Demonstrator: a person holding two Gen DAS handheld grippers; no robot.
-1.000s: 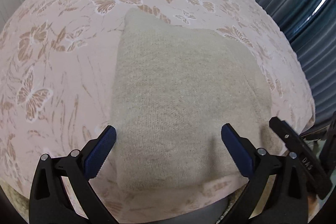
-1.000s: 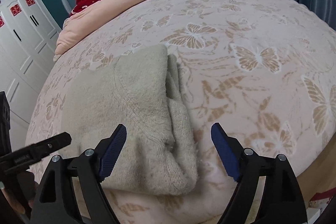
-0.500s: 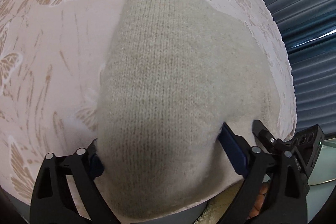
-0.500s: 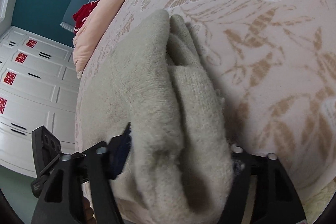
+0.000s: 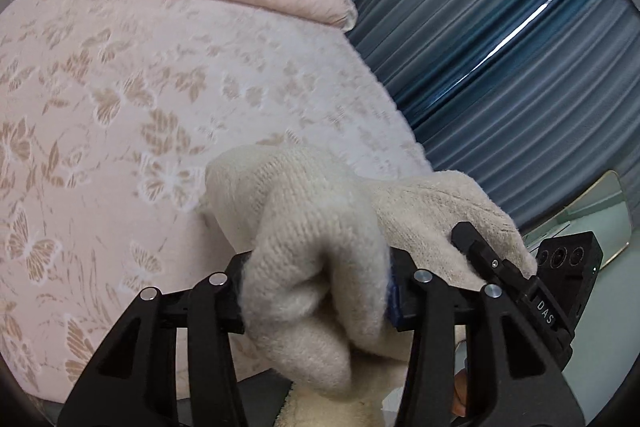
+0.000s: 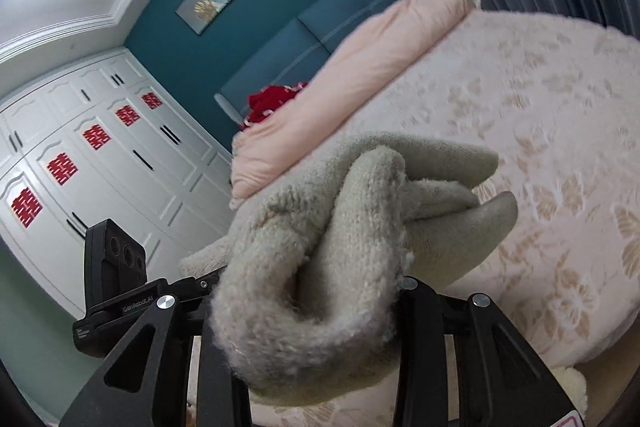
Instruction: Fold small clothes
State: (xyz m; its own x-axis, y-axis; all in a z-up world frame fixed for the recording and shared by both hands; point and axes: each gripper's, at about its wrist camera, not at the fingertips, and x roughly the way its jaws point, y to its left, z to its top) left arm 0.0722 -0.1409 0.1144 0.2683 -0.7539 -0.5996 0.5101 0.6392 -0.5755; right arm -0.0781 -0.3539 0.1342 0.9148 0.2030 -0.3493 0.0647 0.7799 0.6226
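Fingertips of the black left gripper [image 5: 316, 293] and black right gripper [image 6: 308, 301] are buried in bunched folds of the cream fuzzy knitted garment [image 5: 320, 239], each pinching it; its lower part is cut off at the frame's bottom. The garment [image 6: 340, 227] hangs crumpled between both grippers, lifted above the near edge of the pink butterfly-patterned bedspread [image 5: 120, 115], its shape hard to make out.

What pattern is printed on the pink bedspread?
Tan butterflies and leaves on the pink bedspread, clearest in the left wrist view.
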